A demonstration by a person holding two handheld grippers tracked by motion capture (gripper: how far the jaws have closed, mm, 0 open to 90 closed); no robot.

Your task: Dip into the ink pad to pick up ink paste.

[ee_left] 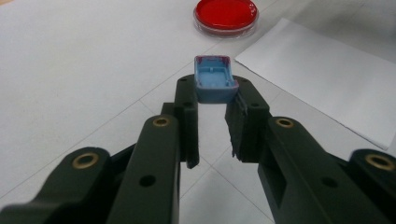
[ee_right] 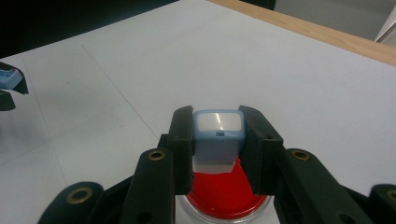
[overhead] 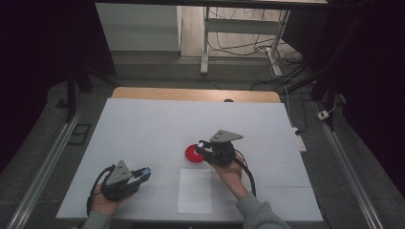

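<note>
High view: white matte table [overhead: 143,124], wooden far edge; white paper sheet [overhead: 195,190] lies flat between the hands.
Left gripper [ee_left: 215,91]: matte black jaws clamped on a blue plastic cap [ee_left: 214,79], a hollow rounded rectangle with red-stained rim, pinched at the fingertips.
Right gripper [ee_right: 218,135]: jaws clamped on a pale blue-rimmed stamp block [ee_right: 218,133], glossy white top.
Red dish [ee_right: 224,193]: round, clear-walled, glossy red fill, directly under the right fingertips; ahead of the left ones.
</note>
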